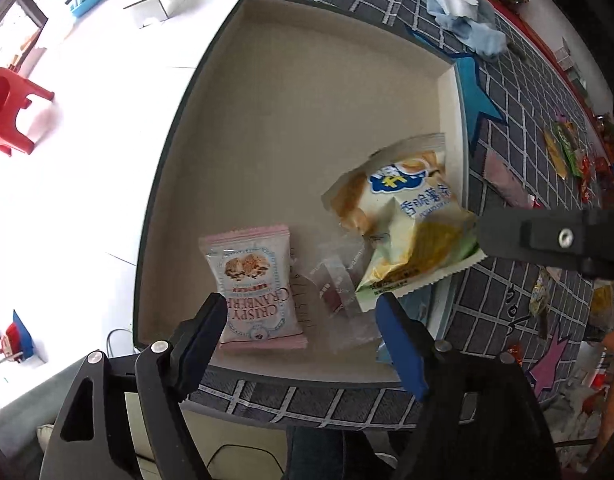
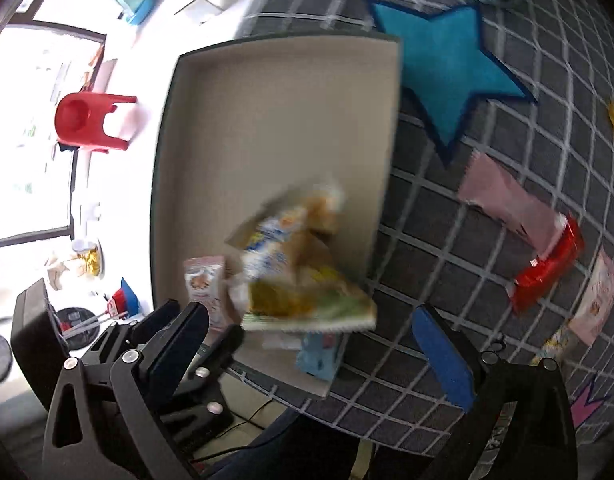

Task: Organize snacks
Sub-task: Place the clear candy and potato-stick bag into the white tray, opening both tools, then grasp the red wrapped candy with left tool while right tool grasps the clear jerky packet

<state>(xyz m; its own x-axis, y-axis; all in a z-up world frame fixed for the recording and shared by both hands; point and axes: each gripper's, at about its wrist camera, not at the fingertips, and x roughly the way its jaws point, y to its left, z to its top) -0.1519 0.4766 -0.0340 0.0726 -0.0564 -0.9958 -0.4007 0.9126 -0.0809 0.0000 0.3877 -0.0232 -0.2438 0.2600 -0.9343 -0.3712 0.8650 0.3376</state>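
A shallow box [image 1: 307, 92] with a beige inside and a dark rim lies on a checked blanket. In it are a pink cranberry crisp packet [image 1: 255, 288], a clear wrapped snack [image 1: 339, 284] and a yellow-green chip bag [image 1: 411, 220]. My left gripper [image 1: 305, 332] hovers open over the pink and clear packets, its pads touching neither. In the right wrist view the chip bag [image 2: 303, 264] is blurred, lying over the box [image 2: 275, 120] ahead of my open right gripper [image 2: 311, 352]. One right finger [image 1: 547, 236] ends at the bag's right edge. A light blue packet [image 2: 319, 356] sits at the box's near wall.
More snacks lie on the blanket [image 2: 447, 240] right of the box: a pink packet [image 2: 503, 196], a red one [image 2: 547, 272], a pink-white one [image 2: 599, 300]. A blue star patch [image 2: 451, 68] lies beyond. Crumpled cloth [image 1: 459, 4] rests far back. A red stool [image 1: 11, 112] stands on the white floor.
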